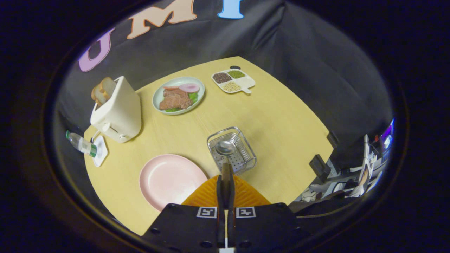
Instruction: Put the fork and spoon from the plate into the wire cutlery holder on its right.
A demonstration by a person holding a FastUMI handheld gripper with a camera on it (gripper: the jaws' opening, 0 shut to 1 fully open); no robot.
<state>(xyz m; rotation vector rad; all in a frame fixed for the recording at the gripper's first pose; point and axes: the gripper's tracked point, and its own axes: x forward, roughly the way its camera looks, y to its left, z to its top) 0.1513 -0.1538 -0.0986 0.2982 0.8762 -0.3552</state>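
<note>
My gripper [225, 177] is shut on the handle of a metal spoon [225, 148], both fingers pressed tight together around it. The spoon points forward, and its bowl hangs over the mouth of the wire cutlery holder [247, 159], which stands just ahead of the fingers. Whether the bowl touches the holder's perforated bottom I cannot tell. To the left of the fingers and of the holder lies the pink plate [168, 180], its surface bare.
A white toaster [117, 110] with bread slices stands far left. Beyond the holder are a green plate of food [178, 95] and a divided tray of grains [233, 80]. A water bottle [81, 143] lies by a white coaster. The table's edge runs close on the right.
</note>
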